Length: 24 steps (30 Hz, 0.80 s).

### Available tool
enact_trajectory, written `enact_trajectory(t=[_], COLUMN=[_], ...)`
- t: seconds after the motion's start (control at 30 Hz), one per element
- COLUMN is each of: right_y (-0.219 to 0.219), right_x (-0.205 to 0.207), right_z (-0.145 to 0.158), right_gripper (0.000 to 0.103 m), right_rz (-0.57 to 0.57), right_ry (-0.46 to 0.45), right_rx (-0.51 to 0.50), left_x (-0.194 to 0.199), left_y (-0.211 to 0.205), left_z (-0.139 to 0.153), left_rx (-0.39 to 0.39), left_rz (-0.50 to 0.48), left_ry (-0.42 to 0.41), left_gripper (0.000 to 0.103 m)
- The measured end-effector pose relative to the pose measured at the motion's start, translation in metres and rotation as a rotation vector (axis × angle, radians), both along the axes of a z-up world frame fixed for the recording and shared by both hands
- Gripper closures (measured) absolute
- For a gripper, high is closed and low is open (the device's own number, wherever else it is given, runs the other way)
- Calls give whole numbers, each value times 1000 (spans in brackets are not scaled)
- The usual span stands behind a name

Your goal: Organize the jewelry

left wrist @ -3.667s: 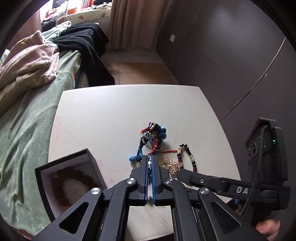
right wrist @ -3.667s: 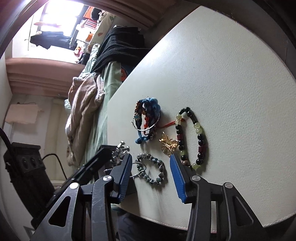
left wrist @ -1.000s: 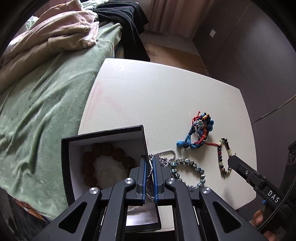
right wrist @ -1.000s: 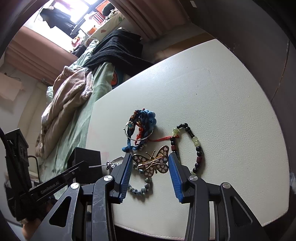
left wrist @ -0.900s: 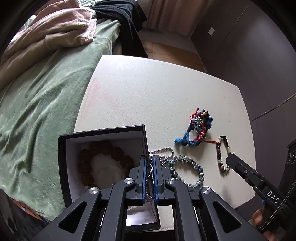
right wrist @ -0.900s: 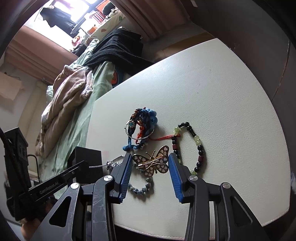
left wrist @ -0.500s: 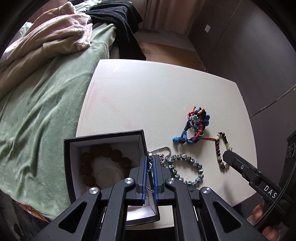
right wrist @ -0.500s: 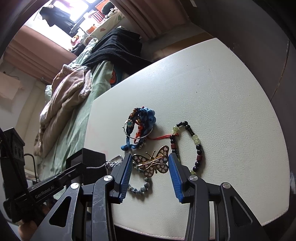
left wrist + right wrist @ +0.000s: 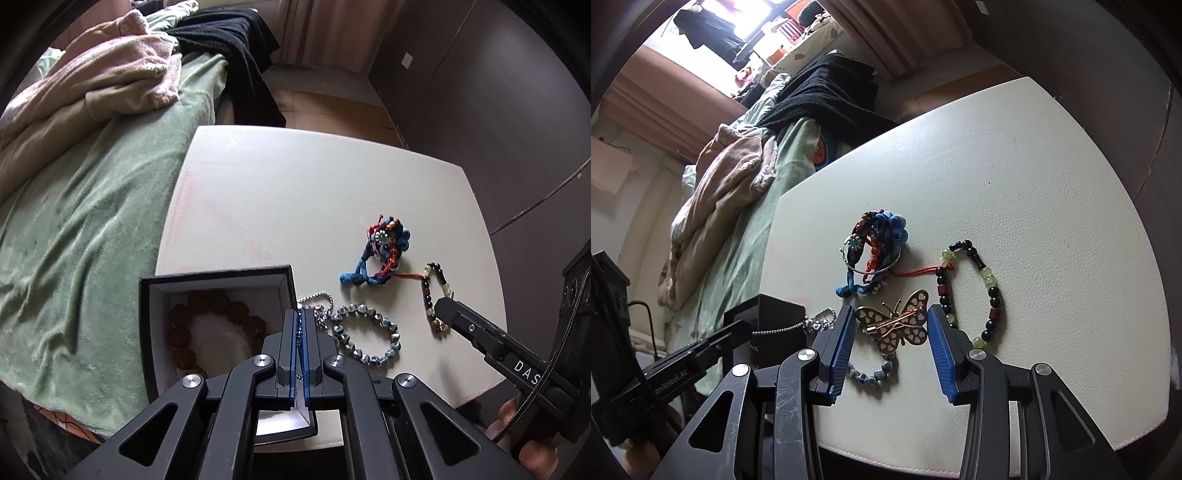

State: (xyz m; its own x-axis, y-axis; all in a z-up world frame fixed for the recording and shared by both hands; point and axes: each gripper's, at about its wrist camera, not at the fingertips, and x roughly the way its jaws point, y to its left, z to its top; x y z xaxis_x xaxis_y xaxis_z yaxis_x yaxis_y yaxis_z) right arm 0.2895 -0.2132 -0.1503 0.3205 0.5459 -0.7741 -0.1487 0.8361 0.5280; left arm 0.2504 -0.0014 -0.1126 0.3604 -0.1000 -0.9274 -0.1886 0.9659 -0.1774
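Left wrist view: gripper hides chain partly.

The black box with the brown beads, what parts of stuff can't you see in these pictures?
- Black box, left wrist view: near corner behind left tool.
- Silver chain: pinched end hidden between the fingers.
- Grey bead bracelet, right wrist view: mostly behind butterfly clip and right tool.

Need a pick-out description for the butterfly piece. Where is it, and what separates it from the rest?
Start at the white table. Above its near edge, the right gripper holds the butterfly ornament between its blue pads. It is the only flat gold winged piece with heart cutouts; everything nearby is beads, cord or chain.
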Motion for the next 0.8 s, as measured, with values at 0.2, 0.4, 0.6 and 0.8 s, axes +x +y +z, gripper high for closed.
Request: enact_trajectory(t=[0.2,0.4,0.6,0.8], right_y=[-1,-1,-1,-1], right_x=[0,0,0,-1], right_z=[0,0,1,1], right_gripper=[62,62,62,62], right_rz=[-8,4,-2,3], right_ry=[1,2,3,2], right_rx=[0,-1,4,3], left_x=[-3,-4,-10,-11], left_y=[-5,-10,-13,-14], left_z=[-2,0,0,-1], left_rx=[3,26,68,86], left_rz=[-20,-41,-44,-47], left_ry=[-8,5,13,5], left_gripper=[101,100,79,72])
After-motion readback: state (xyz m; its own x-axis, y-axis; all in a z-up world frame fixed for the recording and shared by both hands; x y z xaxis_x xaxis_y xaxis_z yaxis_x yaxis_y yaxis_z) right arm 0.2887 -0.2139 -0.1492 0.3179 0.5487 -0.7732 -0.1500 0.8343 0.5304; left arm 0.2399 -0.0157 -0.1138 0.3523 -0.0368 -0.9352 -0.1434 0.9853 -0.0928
